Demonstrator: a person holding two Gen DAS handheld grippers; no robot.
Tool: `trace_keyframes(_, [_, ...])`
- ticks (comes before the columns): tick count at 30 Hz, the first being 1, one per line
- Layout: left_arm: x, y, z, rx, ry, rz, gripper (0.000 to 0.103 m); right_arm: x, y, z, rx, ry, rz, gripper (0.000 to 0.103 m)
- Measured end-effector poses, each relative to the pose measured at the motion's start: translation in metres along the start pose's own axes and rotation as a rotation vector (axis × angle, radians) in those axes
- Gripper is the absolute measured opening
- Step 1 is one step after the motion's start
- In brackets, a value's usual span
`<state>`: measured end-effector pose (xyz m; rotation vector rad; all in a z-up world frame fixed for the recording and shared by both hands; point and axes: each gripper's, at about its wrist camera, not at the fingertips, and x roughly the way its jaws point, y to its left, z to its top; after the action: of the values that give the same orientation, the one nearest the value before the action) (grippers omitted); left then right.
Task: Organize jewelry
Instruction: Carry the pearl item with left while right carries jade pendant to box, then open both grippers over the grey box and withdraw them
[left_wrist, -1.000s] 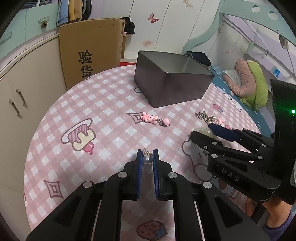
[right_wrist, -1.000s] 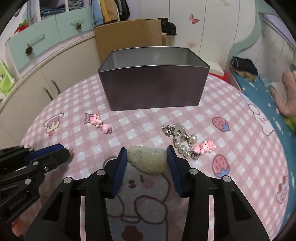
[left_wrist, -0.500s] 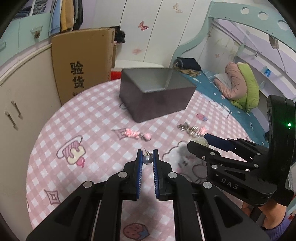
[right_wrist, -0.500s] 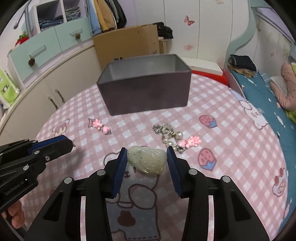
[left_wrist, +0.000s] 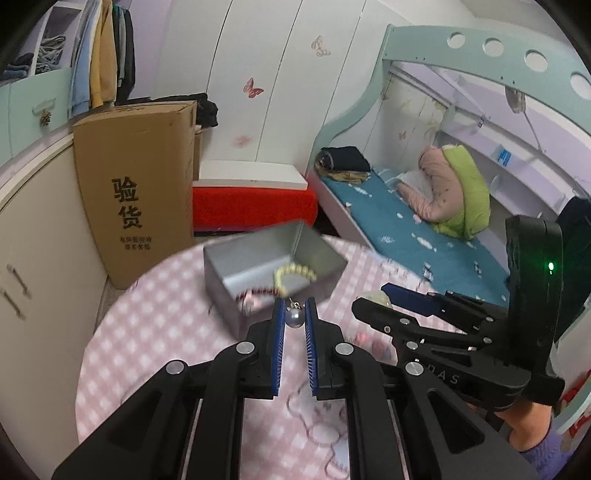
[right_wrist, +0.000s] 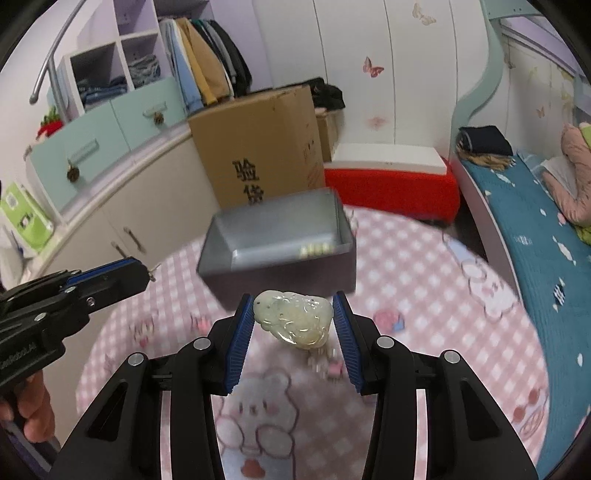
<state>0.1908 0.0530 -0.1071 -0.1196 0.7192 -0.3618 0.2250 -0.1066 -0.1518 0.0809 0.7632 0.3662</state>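
A pearl earring (left_wrist: 294, 318) is clamped between the nearly closed pads of the left gripper (left_wrist: 294, 320), above the table and short of the grey tin (left_wrist: 255, 266). A yellow bead bracelet (left_wrist: 294, 275) and something red are already seen inside the tin. A pale jade pendant (right_wrist: 294, 318) is held in the right gripper (right_wrist: 294, 321), near the tin. Both are judged not yet deposited; blurred pink trinkets (right_wrist: 325, 363) remain on the tablecloth (right_wrist: 424, 280).

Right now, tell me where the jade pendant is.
In the right wrist view, the jade pendant sits clamped between the right gripper fingers, lifted before the grey tin box.
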Motion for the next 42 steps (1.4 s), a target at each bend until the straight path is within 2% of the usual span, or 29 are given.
trace_keyframes(3, [0.011, 0.006, 0.024, -0.008, 0.004, 0.001, 0.009, 0.01, -0.001, 0.023, 0.001, 0.003, 0.012, 0.043])
trace_keyframes(6, [0.028, 0.01, 0.039, -0.004, 0.041, 0.003, 0.009, 0.026, 0.004, 0.038, -0.03, 0.016, -0.014, 0.043])
trace_keyframes(10, [0.064, 0.018, 0.05, -0.027, 0.133, -0.005, 0.009, 0.051, 0.009, 0.056, -0.053, 0.048, -0.035, 0.043])
trace_keyframes(13, [0.082, 0.027, 0.049, -0.035, 0.167, 0.036, 0.009, 0.072, 0.011, 0.062, -0.09, 0.079, -0.076, 0.043])
trace_keyframes(22, [0.116, 0.05, 0.042, -0.114, 0.27, 0.012, 0.009, 0.112, 0.01, 0.063, -0.158, 0.184, -0.088, 0.043])
trace_keyframes(31, [0.123, 0.057, 0.04, -0.138, 0.298, 0.003, 0.01, 0.127, 0.013, 0.063, -0.221, 0.266, -0.092, 0.043])
trace_keyframes(33, [0.123, 0.057, 0.04, -0.143, 0.304, -0.004, 0.013, 0.128, 0.014, 0.062, -0.231, 0.274, -0.094, 0.043])
trace_keyframes(36, [0.122, 0.053, 0.042, -0.143, 0.297, -0.02, 0.025, 0.129, 0.015, 0.061, -0.238, 0.287, -0.098, 0.043])
trace_keyframes(38, [0.119, 0.049, 0.043, -0.137, 0.284, -0.027, 0.038, 0.128, 0.015, 0.061, -0.242, 0.294, -0.1, 0.043])
trace_keyframes(42, [0.112, 0.044, 0.046, -0.138, 0.26, -0.009, 0.056, 0.124, 0.015, 0.061, -0.246, 0.288, -0.105, 0.044])
